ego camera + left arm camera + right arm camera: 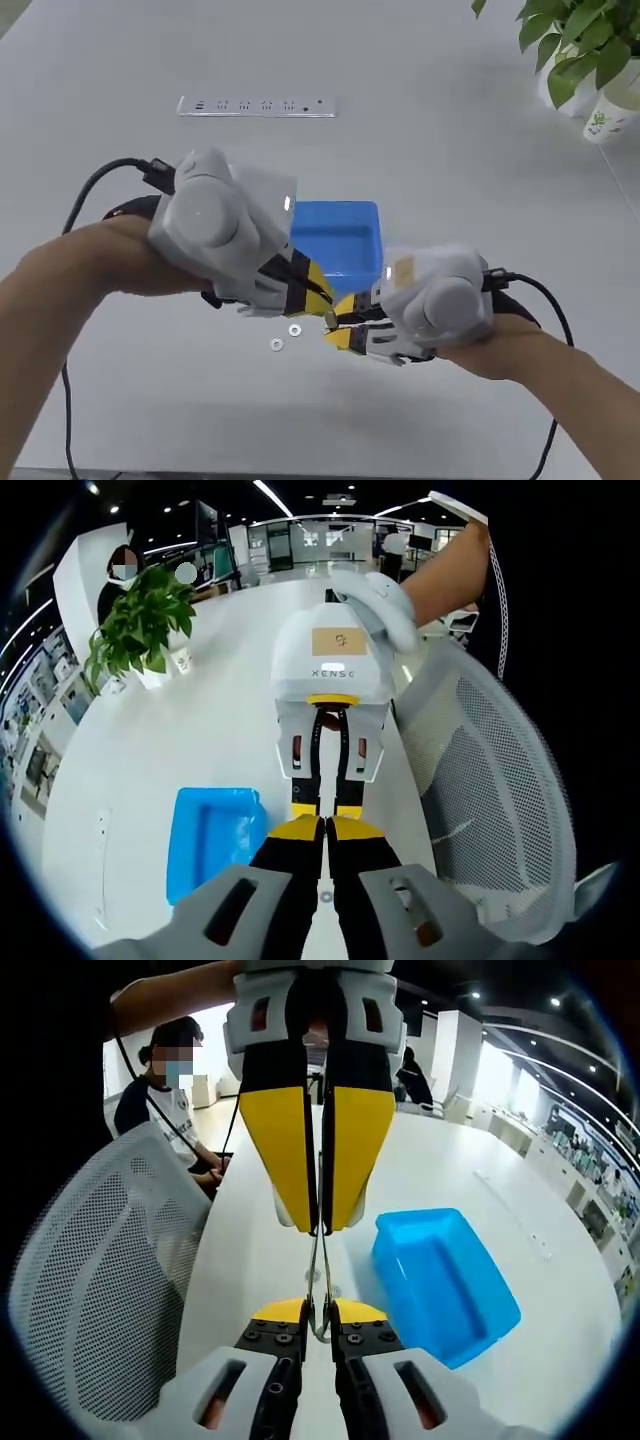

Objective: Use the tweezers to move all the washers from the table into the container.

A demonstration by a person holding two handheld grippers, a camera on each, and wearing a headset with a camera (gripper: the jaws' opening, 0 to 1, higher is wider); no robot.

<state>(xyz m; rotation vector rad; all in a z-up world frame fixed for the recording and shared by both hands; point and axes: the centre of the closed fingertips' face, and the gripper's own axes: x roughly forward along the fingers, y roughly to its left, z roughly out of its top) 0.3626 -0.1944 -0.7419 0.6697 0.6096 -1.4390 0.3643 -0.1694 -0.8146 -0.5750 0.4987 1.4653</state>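
Left claw (326, 825): I see its jaws pressed shut on one end of the tweezers (318, 1270).
Right claw (318, 1312): tip to tip with the left one. Its jaws seem clamped on the tweezers' other end, though the metal is thin there.
Washers: two, (294, 330) and (277, 345), close together on the table (420, 120), just below the claw tips.
Container (330, 208): blue, behind both claws, near the washers.
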